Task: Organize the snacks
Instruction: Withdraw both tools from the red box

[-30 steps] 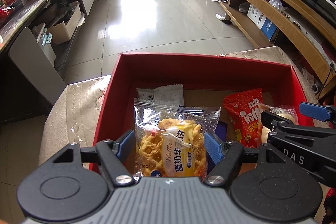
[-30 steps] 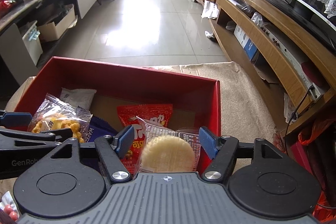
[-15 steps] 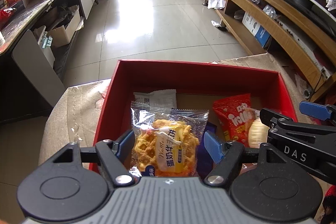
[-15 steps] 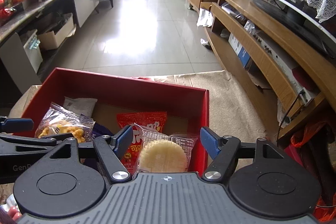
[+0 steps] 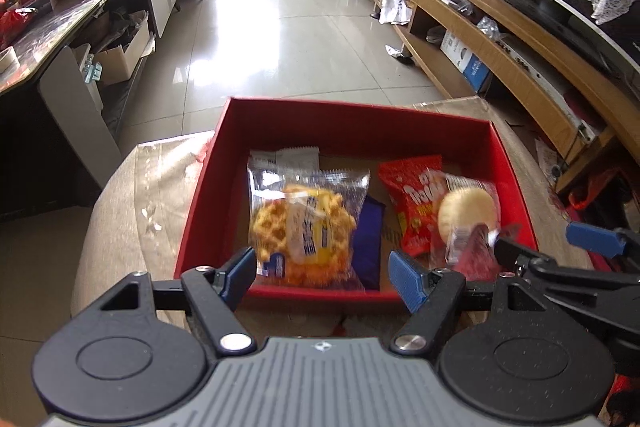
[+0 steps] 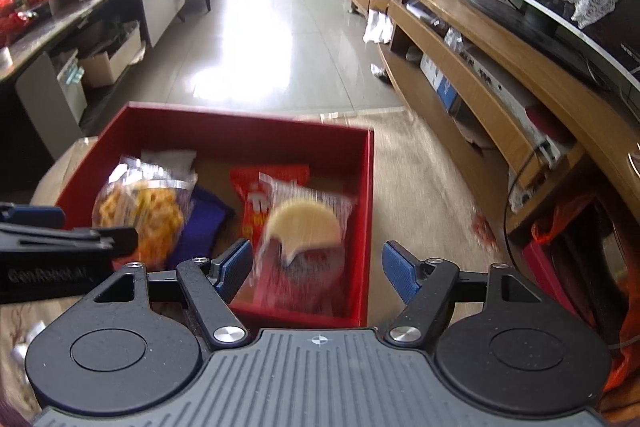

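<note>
Now you are hovering both grippers over the red box (image 5: 356, 119).
Left gripper (image 5: 323, 277) and right gripper (image 6: 317, 267) are gaping, gripping nothing, low in frame.

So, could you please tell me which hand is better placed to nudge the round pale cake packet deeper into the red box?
Right, probably. The right gripper has the cake packet just ahead of its open fingers; the left gripper faces the waffle packet.

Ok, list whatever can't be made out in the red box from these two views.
- Purple packet: left wrist view, largely covered by the waffle pack; no label visible.
- White packet: waffle pack overlaps it, print too small.
- Round cake pack: right wrist view, motion-blurred.
- Red box near wall: behind the tongs.
</note>
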Tool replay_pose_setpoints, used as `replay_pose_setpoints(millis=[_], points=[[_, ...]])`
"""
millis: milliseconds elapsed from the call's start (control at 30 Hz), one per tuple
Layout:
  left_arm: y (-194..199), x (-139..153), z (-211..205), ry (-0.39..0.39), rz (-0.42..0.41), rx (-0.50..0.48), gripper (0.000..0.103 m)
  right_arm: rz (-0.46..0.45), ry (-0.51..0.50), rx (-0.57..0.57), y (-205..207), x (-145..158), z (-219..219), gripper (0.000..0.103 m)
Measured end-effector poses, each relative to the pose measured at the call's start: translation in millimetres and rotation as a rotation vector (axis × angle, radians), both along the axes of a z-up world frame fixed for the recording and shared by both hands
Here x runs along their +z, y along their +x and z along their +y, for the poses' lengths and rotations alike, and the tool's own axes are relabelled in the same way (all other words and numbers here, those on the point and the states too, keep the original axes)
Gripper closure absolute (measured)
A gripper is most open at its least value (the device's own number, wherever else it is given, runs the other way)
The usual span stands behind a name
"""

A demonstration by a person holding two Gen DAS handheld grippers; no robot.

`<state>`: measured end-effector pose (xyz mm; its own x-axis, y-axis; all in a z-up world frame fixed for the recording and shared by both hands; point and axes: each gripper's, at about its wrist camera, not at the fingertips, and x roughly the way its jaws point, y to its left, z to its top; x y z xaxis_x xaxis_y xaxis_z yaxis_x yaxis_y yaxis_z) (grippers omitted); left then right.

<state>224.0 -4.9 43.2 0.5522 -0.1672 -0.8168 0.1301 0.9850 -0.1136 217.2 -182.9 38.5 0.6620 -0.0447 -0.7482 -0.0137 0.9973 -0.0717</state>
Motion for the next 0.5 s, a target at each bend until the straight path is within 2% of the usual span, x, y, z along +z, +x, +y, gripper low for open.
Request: replay_pose_setpoints(millis=[233, 333, 500], points=[[-24.7, -9.2, -9.3, 0.014, 0.030, -0.041, 0.034, 0.075, 0.000, 0.009, -17.4, -15.9, 2.4, 0.029], [-27.8, -12.4, -5.1, -0.012, 0.055, -0.040, 0.034, 0.110, 0.034, 0.007, -19.7, -21.6, -0.3, 0.030], [-28.6, -16.2, -1.9, 0.003, 0.064, -0.036, 0.034, 0.147, 0.033, 0.013, -17.9, -31.7, 5.5, 0.031]])
